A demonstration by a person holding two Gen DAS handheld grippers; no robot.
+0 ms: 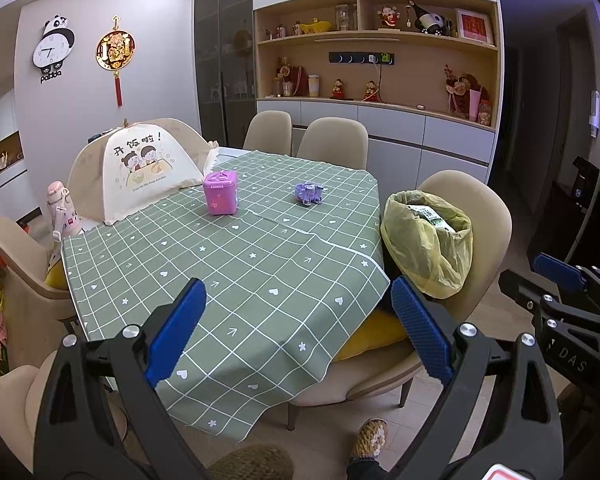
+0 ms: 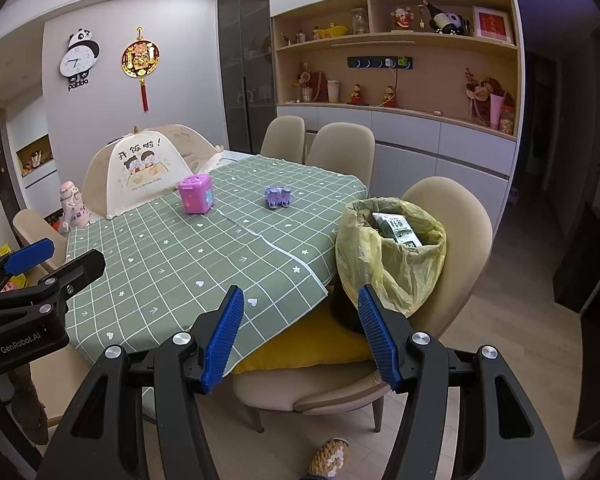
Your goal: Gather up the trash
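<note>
A trash bin lined with a yellow bag (image 1: 430, 236) (image 2: 388, 252) stands on a beige chair at the table's right corner. A green-and-white carton (image 2: 396, 228) lies on top inside the bag. My left gripper (image 1: 296, 320) is open over the near edge of the green checked tablecloth (image 1: 236, 256), nothing between its blue pads. My right gripper (image 2: 300, 332) is open as well, empty, just in front of the bin and the chair's yellow cushion (image 2: 300, 352). Each gripper shows at the edge of the other's view.
On the tablecloth stand a pink toy box (image 1: 220, 192), a small purple toy (image 1: 310, 193) and a cream mesh food cover (image 1: 140, 172). A pink bottle (image 1: 62, 212) stands at the left edge. Beige chairs ring the table. A person's slipper (image 1: 370, 438) is on the floor below.
</note>
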